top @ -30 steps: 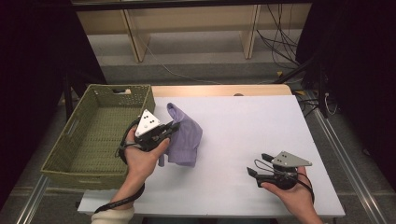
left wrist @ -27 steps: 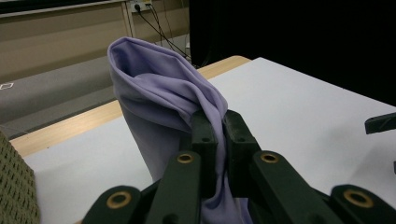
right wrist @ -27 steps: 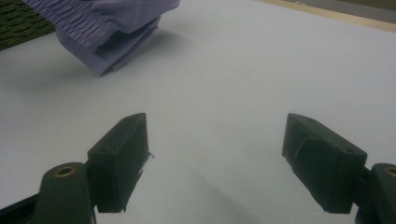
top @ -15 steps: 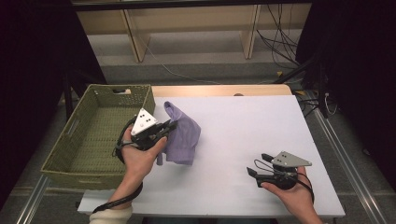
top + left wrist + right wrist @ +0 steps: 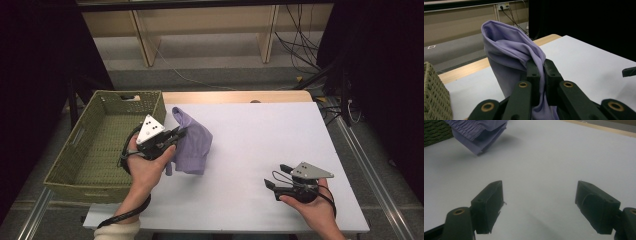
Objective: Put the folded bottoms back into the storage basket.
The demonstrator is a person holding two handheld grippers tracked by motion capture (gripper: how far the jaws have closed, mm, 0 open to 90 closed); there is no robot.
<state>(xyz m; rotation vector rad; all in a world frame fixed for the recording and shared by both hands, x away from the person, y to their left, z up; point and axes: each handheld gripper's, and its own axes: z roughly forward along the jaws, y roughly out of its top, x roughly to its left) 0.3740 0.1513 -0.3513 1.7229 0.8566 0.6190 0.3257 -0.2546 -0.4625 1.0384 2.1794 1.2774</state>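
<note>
Left gripper [image 5: 176,136] pinches the unlabelled purple cloth [image 5: 192,145] beside basket [image 5: 95,150].

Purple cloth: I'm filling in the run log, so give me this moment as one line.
left gripper: shut on purple cloth, lifted | right gripper: open, holds nothing | basket: beside cloth

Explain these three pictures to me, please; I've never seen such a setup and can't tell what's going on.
A person stands at a white table holding a hand-operated two-jaw gripper in each hand. One picture comes from a camera above the table; the other two come from cameras riding on each gripper, looking along its black jaws. The left gripper is shut on a soft lilac cloth, lifting it beside a green woven basket that sits at the table's left. The right gripper rests near the table's front right corner with its jaws open and nothing between them.
</note>
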